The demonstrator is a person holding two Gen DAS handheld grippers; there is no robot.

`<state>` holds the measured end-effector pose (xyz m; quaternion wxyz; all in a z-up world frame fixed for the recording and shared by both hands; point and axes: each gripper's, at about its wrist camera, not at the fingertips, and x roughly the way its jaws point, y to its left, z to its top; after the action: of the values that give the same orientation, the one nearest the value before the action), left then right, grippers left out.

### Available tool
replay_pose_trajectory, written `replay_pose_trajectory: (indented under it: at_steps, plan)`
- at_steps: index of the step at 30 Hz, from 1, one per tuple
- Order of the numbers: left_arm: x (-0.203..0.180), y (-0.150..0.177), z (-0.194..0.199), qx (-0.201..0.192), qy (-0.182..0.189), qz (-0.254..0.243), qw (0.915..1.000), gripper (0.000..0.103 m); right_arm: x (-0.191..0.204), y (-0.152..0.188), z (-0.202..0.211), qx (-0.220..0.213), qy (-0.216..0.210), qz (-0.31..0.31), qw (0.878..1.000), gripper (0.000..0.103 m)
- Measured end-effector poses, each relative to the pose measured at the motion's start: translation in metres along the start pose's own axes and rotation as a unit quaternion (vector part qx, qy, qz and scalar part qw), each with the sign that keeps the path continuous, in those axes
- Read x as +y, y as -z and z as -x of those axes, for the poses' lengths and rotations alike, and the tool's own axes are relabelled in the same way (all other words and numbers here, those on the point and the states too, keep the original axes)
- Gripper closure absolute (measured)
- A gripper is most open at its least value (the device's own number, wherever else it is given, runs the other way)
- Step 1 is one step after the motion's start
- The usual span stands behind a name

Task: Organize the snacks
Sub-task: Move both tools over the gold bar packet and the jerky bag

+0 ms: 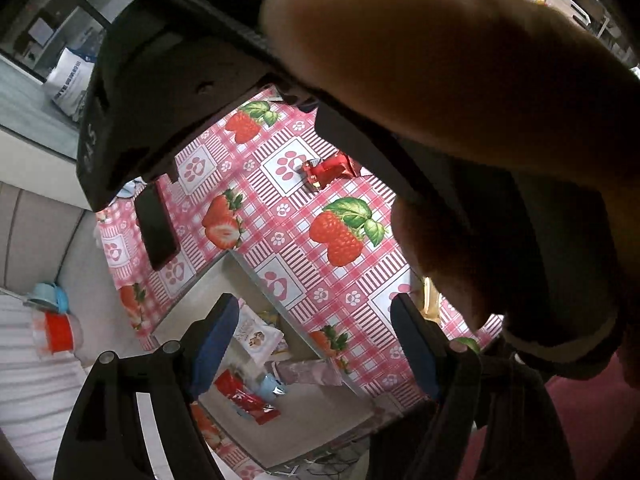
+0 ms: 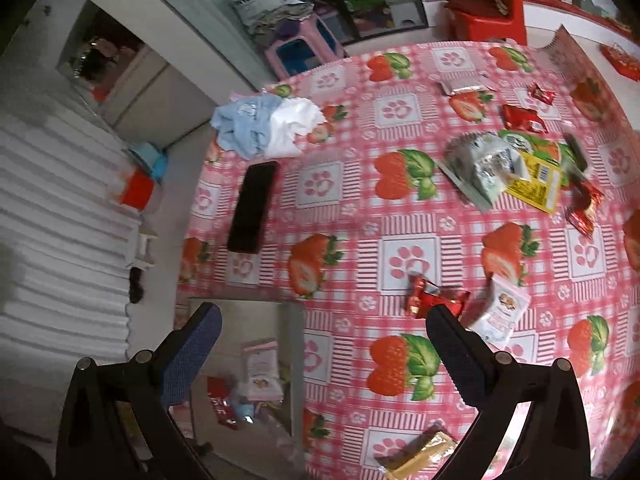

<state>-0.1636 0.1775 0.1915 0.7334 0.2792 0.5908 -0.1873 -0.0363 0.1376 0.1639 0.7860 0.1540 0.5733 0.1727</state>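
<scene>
A clear box (image 1: 256,276) stands at the corner of the strawberry tablecloth (image 1: 304,216). It holds a white cookie packet (image 1: 260,336) and a red packet (image 1: 244,396). My left gripper (image 1: 314,312) hangs open over the box's rim with nothing between its fingers. A person's hand (image 1: 440,80) and the other gripper's black body (image 1: 132,120) cover the top of this view. A red wrapper (image 1: 328,170) lies beyond on the cloth. In the right wrist view my right gripper (image 2: 322,312) is open and empty above the box (image 2: 296,320), with the red wrapper (image 2: 434,298) by its right finger.
A black phone (image 2: 254,208) and a blue-white cloth (image 2: 268,126) lie at the table's left. Loose snacks lie to the right: a white packet (image 2: 500,312), a silver-green pile (image 2: 484,164), a yellow packet (image 2: 536,184), and a gold-brown bar (image 2: 420,452). A red stool (image 2: 492,8) stands behind.
</scene>
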Motion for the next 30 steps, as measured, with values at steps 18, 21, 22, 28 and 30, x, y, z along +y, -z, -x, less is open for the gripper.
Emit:
replay_pose_trajectory:
  at_steps: [18, 21, 22, 28, 30]
  plan:
    - [-0.001, 0.000, -0.001, -0.001, 0.008, 0.000, 1.0000, 0.018, 0.001, 0.000, 0.001, -0.004, -0.019, -0.006, 1.000, 0.000]
    - [-0.002, 0.000, -0.001, -0.002, 0.009, 0.000, 1.0000, 0.018, 0.000, 0.001, 0.002, -0.006, -0.020, -0.006, 1.000, 0.000]
    - [-0.003, -0.001, -0.001, -0.002, 0.010, -0.001, 0.9999, 0.018, 0.000, 0.001, 0.002, -0.007, -0.020, -0.007, 1.000, 0.000]
    - [-0.003, 0.001, -0.008, 0.013, 0.004, 0.003, 0.9999, 0.018, -0.003, 0.004, -0.001, 0.004, -0.010, -0.010, 1.000, 0.000]
    - [0.002, 0.004, -0.014, 0.023, 0.010, 0.017, 0.9995, 0.018, -0.013, 0.007, -0.004, 0.013, 0.005, -0.023, 1.000, 0.000]
